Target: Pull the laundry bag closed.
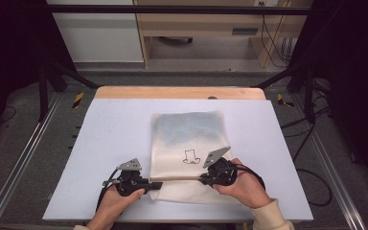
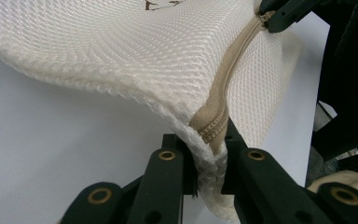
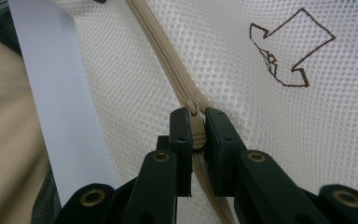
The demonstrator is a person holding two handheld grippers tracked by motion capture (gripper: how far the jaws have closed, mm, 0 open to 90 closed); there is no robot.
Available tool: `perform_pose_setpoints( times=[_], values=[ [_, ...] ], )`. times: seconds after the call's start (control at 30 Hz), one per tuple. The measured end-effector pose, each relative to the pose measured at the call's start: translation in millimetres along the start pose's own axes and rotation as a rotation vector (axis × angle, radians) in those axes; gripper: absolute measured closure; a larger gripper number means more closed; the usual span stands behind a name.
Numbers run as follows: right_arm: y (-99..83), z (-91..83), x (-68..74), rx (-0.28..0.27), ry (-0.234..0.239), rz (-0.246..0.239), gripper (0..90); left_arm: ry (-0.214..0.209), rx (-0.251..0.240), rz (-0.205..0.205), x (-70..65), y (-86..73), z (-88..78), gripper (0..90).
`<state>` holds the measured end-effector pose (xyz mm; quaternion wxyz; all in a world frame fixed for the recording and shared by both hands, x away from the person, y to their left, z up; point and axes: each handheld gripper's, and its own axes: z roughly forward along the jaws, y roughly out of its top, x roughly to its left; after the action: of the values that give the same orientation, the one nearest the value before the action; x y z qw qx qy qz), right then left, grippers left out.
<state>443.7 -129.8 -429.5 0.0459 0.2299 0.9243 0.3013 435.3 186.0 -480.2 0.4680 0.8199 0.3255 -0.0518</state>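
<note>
Your left gripper (image 2: 204, 154) pinches the white honeycomb-mesh bag (image 1: 187, 129) at its corner; your right gripper (image 3: 196, 135) clamps the beige zipper's (image 3: 168, 56) pull, zipper running side to side.

The bag (image 1: 188, 139) is cream mesh cloth, rough and dimpled, its beige woven zipper (image 3: 177, 74) running across; under the bag, the table (image 1: 110, 143) looks smooth, matt.

No words, brands or numbers can be read. The one sign is a small dark-brown outline figure (image 1: 190, 156) — an angular, boot-like shape — stitched on the white mesh bag (image 1: 188, 129), near its middle, just far of the zipper; the right gripper view (image 3: 286, 49) shows it closer.
</note>
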Motion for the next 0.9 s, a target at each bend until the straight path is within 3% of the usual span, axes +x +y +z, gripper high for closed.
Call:
perform_pose_setpoints(
  times=[0.9],
  values=[
    [-18.3,-7.7,-3.6,-0.009,-0.012,0.04,81.9,0.008,0.006,0.01,-1.2,0.4,0.1,82.8]
  ],
)
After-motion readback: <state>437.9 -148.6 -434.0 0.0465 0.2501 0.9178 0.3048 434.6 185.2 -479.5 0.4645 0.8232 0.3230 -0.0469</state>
